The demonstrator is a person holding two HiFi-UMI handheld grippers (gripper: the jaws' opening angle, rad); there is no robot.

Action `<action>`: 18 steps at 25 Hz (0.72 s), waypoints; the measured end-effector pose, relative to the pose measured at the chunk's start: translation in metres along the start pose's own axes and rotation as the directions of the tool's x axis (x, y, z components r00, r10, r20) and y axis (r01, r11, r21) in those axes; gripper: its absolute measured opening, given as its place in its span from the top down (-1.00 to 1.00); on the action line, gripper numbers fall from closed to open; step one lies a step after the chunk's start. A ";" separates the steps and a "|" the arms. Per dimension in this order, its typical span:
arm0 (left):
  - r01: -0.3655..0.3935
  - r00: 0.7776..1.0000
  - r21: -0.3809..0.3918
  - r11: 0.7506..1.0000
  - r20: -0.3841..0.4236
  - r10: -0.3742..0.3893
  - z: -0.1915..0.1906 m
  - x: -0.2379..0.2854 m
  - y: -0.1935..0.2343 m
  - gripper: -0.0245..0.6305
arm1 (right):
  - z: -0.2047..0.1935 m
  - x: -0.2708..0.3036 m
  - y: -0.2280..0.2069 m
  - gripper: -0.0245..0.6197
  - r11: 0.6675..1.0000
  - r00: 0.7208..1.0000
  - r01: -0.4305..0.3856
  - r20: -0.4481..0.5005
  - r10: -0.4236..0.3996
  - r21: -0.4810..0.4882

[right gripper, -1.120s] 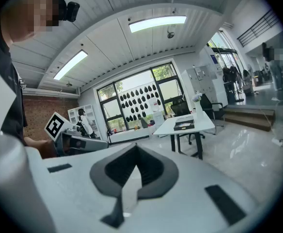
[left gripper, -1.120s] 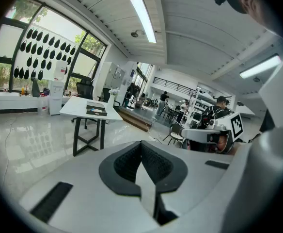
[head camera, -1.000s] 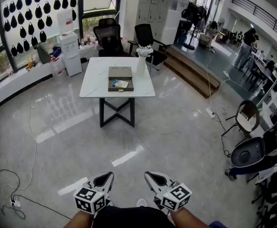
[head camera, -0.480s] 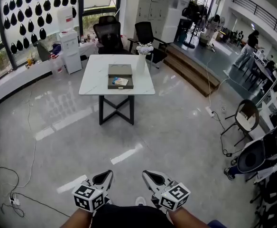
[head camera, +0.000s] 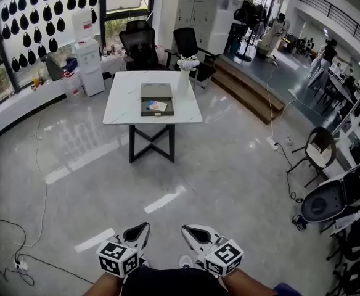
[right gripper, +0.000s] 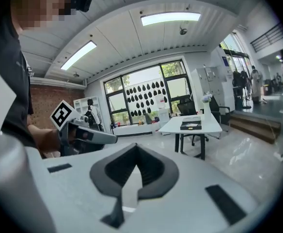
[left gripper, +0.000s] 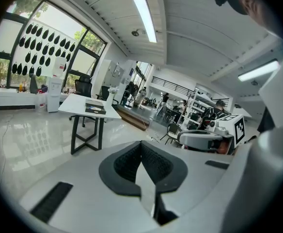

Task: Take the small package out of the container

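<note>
Down at the bottom edge of the head view, your left gripper (head camera: 144,226) and right gripper (head camera: 185,229) sit side by side. Each one has its jaws pinched fully together and is empty. Past them it's just glossy grey tile floor (head camera: 229,177) up to the white square table on black crossed legs (head camera: 123,106) in the upper middle. The dark rectangular container (head camera: 156,91) sits on that tabletop, well apart from both grippers. The small package with the blue-and-white face (head camera: 157,108) lies in its nearer part. A white vase of flowers (head camera: 184,82) stands just right of the container, with black office chairs (head camera: 140,45) behind.
</note>
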State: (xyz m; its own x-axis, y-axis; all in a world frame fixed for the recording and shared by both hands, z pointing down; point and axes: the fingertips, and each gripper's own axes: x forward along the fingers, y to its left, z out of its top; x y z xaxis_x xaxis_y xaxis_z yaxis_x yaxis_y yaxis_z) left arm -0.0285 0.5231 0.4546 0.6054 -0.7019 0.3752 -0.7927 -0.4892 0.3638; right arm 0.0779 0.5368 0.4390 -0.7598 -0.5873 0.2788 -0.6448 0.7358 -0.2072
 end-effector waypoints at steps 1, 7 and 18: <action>-0.001 1.000 0.001 1.000 0.002 0.001 0.000 -0.002 0.004 0.91 | -0.001 0.004 0.003 0.92 1.000 1.000 -0.001 -0.003 0.001 -0.005; -0.017 1.000 0.002 1.000 0.011 0.017 0.006 -0.018 0.035 0.91 | 0.005 0.032 0.021 0.92 1.000 1.000 -0.018 -0.009 0.018 0.012; -0.045 0.999 0.043 0.998 0.013 0.045 0.013 -0.056 0.102 0.92 | 0.009 0.093 0.060 0.92 1.000 1.000 -0.014 -0.014 0.014 0.007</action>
State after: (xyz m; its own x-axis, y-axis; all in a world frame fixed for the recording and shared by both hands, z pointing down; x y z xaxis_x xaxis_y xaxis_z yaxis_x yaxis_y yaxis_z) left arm -0.1439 0.5062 0.4598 0.5681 -0.7301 0.3796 -0.8218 -0.4787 0.3091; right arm -0.0319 0.5236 0.4437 -0.7677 -0.5721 0.2888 -0.6345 0.7416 -0.2178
